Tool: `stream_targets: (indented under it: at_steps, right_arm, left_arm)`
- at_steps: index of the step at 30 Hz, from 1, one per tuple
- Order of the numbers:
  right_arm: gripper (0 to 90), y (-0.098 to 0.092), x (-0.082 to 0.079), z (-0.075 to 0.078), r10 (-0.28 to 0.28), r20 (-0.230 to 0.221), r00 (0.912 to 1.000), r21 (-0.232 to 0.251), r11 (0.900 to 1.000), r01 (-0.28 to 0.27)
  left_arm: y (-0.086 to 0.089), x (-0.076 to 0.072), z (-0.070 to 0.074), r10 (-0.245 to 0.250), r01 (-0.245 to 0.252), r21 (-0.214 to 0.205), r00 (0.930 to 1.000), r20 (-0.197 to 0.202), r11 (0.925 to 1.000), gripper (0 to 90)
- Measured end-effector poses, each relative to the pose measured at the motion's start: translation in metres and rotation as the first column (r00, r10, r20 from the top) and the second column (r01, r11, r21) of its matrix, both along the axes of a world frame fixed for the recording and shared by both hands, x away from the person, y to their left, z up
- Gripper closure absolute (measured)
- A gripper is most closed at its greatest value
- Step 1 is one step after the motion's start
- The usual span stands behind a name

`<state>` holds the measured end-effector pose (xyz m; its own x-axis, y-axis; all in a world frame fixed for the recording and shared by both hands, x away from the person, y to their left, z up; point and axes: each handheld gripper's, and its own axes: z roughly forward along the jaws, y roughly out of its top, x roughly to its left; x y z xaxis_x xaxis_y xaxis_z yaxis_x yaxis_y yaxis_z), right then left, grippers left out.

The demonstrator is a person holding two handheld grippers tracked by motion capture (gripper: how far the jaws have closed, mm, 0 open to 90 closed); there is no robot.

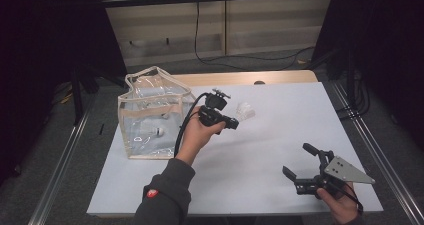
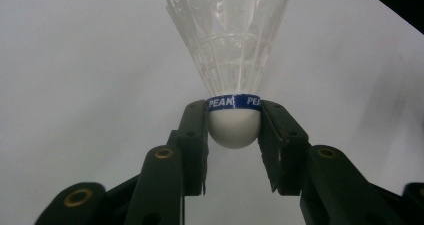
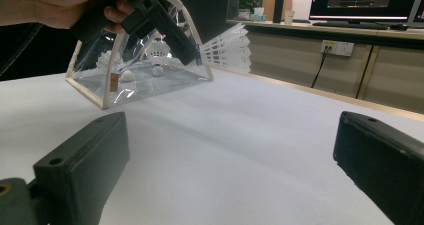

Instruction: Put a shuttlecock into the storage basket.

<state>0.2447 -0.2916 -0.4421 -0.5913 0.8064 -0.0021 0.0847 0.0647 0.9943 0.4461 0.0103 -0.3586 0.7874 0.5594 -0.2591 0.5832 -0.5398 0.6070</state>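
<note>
One featherlight shuttlecock (image 2: 231, 60), fragile-skirted, sits clamped at its firm cork between left gripper (image 2: 233, 122) fingers; right gripper (image 1: 301, 161) fingers apart.

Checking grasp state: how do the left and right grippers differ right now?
The left gripper is shut on the shuttlecock at its cork; the right gripper is open, nothing between its jaws. Left is raised beside the clear bag; right sits low near the table edge. Both are hand-held.

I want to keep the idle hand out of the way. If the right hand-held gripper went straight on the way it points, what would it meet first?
Probably the clear bag and the left hand-held gripper holding a shuttlecock; bare table lies between, though depth is hard to judge.
</note>
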Motion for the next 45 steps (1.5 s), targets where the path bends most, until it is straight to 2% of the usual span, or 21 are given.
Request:
stream_targets:
  at_steps: [12,17,45]
  right_arm:
    - [1.2,0.000,-0.001,0.000,0.002,0.001,1.0000,0.002,1.0000,-0.002]
    - [1.2,0.000,-0.001,0.000,0.004,0.003,1.0000,-0.002,1.0000,-0.004]
    - [1.1,-0.001,-0.001,0.000,-0.003,0.004,1.0000,0.002,1.0000,0.003]
  left_arm:
    - [0.007,0.002,0.014,0.009,-0.009,0.007,0.9998,-0.019,0.9999,65.4]
    - [0.011,0.003,0.020,0.013,-0.013,0.017,0.9998,-0.012,0.9998,65.4]
    - [0.024,0.009,0.045,0.031,-0.029,0.046,0.9988,-0.038,0.9985,65.4]
